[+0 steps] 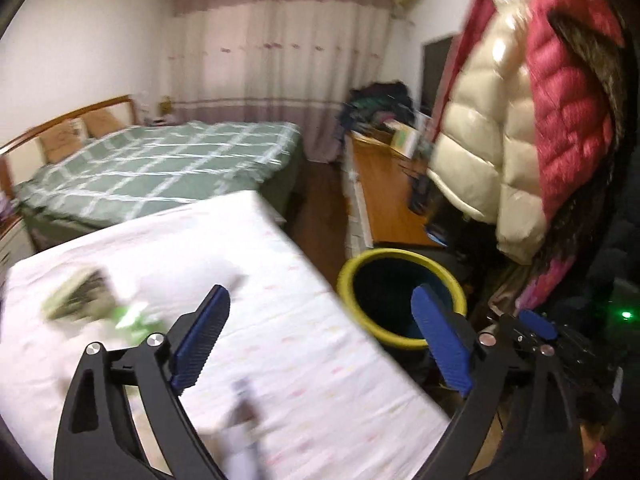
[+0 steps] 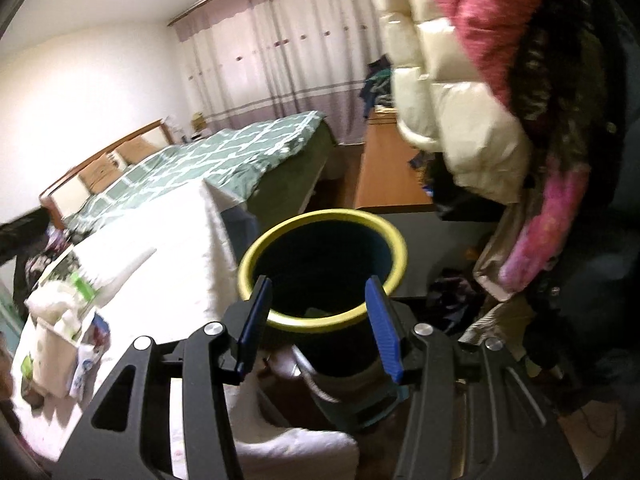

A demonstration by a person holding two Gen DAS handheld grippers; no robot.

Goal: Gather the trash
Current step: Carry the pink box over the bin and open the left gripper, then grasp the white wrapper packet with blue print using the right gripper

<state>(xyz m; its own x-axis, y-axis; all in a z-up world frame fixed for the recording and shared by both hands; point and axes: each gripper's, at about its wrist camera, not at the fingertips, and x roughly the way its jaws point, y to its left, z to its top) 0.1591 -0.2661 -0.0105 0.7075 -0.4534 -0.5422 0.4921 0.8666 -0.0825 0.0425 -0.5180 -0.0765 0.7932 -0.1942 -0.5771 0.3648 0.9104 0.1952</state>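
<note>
A dark bin with a yellow rim (image 1: 400, 300) (image 2: 320, 264) stands on the floor beside a table under a white cloth (image 1: 280, 340) (image 2: 172, 248). My left gripper (image 1: 320, 304) is open and empty above the table's right edge. My right gripper (image 2: 318, 294) is open and empty, right over the bin's mouth. Blurred green and white wrappers (image 1: 88, 300) lie at the table's left. In the right wrist view, crumpled tissues and packets (image 2: 68, 316) lie on the table's left. A small scrap shows inside the bin (image 2: 316, 313).
A bed with a green checked cover (image 1: 160, 168) (image 2: 224, 152) is behind the table. A wooden desk (image 1: 388, 196) (image 2: 388, 176) stands behind the bin. Puffy cream and red jackets (image 1: 520, 120) (image 2: 460, 100) hang close on the right.
</note>
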